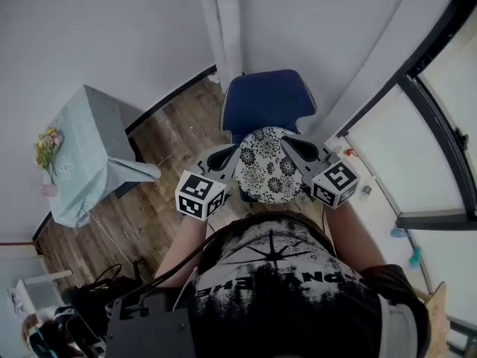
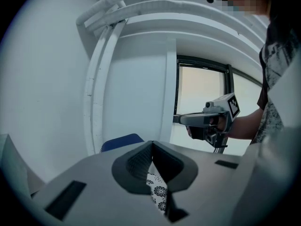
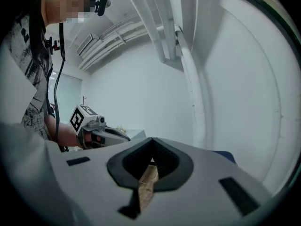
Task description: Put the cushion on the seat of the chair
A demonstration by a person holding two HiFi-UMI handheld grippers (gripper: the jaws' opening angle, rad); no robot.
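A round cushion (image 1: 268, 164) with a black-and-white flower print hangs in the air just in front of the blue chair (image 1: 264, 101). My left gripper (image 1: 231, 156) is shut on its left edge, and the flowered fabric (image 2: 157, 192) shows between the closed jaws of that gripper (image 2: 151, 150). My right gripper (image 1: 293, 148) grips the cushion's right edge. In its own view the right gripper (image 3: 152, 156) has its jaws together with a tan strip (image 3: 147, 182) pinched between them. A corner of the chair shows behind each gripper (image 2: 120, 141) (image 3: 223, 155).
A table with a pale cloth (image 1: 89, 148) and flowers (image 1: 48, 148) stands at the left on the wood floor (image 1: 171, 140). A white pillar (image 1: 223, 21) rises behind the chair. A dark-framed window (image 1: 432, 125) runs along the right. Bags (image 1: 97, 297) lie at the lower left.
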